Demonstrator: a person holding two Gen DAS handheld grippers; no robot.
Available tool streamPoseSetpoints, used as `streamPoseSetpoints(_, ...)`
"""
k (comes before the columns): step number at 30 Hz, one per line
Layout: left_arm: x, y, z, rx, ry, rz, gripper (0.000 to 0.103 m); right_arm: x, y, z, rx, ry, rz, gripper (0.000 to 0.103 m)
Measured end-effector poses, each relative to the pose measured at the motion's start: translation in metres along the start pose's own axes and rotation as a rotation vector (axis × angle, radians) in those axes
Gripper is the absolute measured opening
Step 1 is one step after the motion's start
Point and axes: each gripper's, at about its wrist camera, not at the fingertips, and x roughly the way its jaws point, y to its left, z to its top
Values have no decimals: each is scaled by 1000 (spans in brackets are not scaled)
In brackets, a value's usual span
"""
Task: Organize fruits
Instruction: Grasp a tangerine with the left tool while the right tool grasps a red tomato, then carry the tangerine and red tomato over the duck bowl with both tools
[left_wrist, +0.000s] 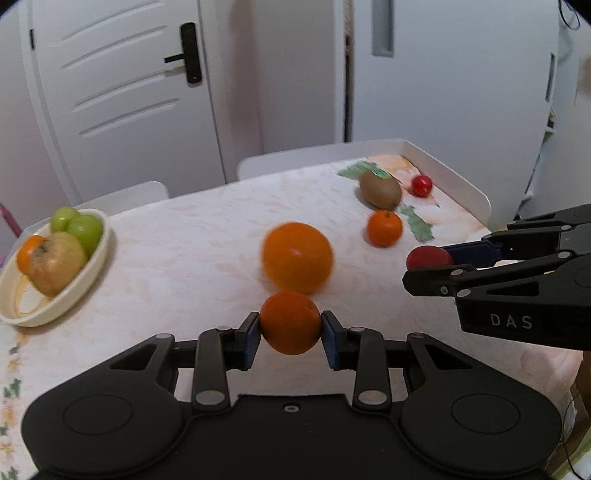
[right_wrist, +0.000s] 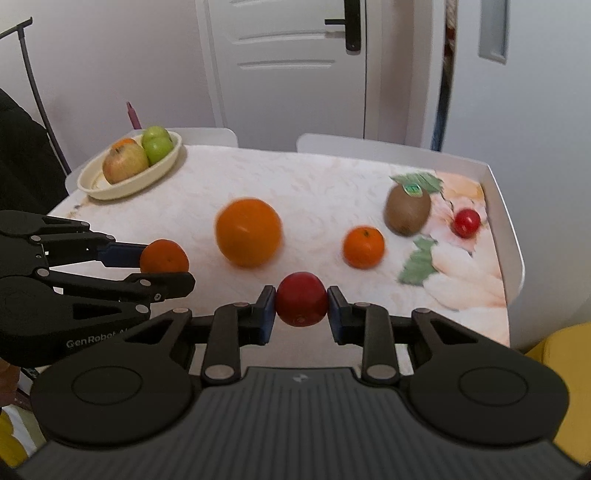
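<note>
My left gripper (left_wrist: 290, 328) is shut on a small orange mandarin (left_wrist: 290, 322), held above the table; the right wrist view shows that mandarin (right_wrist: 164, 256) in the left gripper (right_wrist: 162, 263) at the left. My right gripper (right_wrist: 301, 304) is shut on a dark red fruit (right_wrist: 301, 299), which also shows as the red fruit (left_wrist: 428, 257) in the left wrist view. On the cloth lie a big orange (left_wrist: 297, 257), a second mandarin (left_wrist: 384, 228), a kiwi (left_wrist: 380, 189) and a small red tomato (left_wrist: 422, 185).
A cream oval bowl (left_wrist: 90, 275) at the table's far left holds green apples (left_wrist: 86, 230), a yellowish apple and an orange piece. White chair backs (left_wrist: 317, 158) stand behind the table, with a white door (left_wrist: 122, 85) beyond. A white raised rim (right_wrist: 506, 221) borders the right side.
</note>
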Motion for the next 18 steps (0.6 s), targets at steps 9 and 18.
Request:
streamPoseSetpoints(9, -25, 56, 17, -38, -10, 16, 38, -1, 47, 39, -4, 1, 18, 44)
streamPoseSetpoints(18, -34, 121, 29, -51, -27, 39, 38, 19, 99, 74, -13, -3, 34, 44)
